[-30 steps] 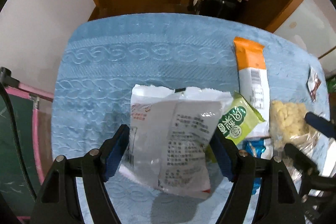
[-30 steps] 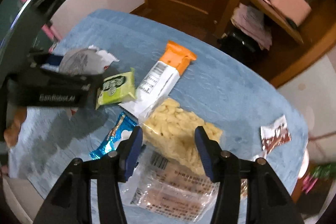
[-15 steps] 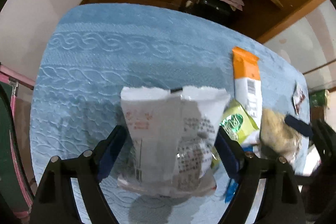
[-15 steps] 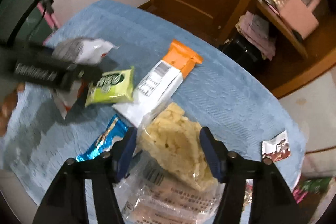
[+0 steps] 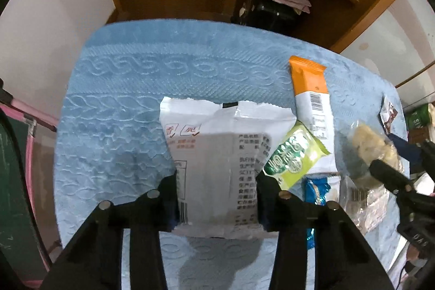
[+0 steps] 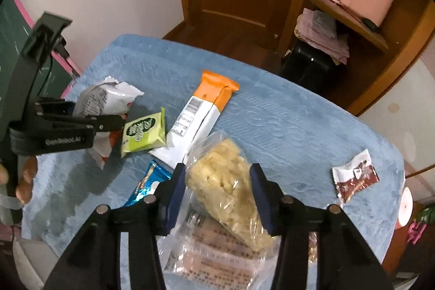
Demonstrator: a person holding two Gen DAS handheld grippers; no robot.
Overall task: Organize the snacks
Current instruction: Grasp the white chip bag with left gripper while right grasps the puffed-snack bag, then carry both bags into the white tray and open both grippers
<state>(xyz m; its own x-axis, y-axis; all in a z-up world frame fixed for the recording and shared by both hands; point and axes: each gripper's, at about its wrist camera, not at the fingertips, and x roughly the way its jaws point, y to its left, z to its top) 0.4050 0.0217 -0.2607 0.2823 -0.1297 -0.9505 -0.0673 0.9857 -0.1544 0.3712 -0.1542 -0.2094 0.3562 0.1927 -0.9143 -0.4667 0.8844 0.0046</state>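
A white snack packet (image 5: 217, 148) with printed text stands between the fingers of my left gripper (image 5: 216, 181). Its jaws are closing and the pads pinch the packet's sides into a waist. From the right wrist, the left gripper (image 6: 95, 113) holds that packet (image 6: 108, 97) just above the blue cloth. A clear bag of yellow puffs (image 6: 225, 181) stands bunched between the blue pads of my right gripper (image 6: 217, 175). Those jaws are closing too, with the pads against the bag. In the left wrist view the same bag (image 5: 372, 143) is at the right.
On the blue textured tablecloth (image 5: 136, 89) lie a green packet (image 6: 144, 131), an orange-and-white bar (image 6: 201, 113), a blue wrapper (image 6: 146, 181), a clear printed pack (image 6: 217, 249) and a small brown sachet (image 6: 354, 175). A hand (image 6: 24, 181) is at the left. A wooden door and shelves stand behind.
The left jaws have come in from wide apart and now pinch the white packet. The right jaws have narrowed onto the puff bag, which has bunched upright. Both views shifted slightly.
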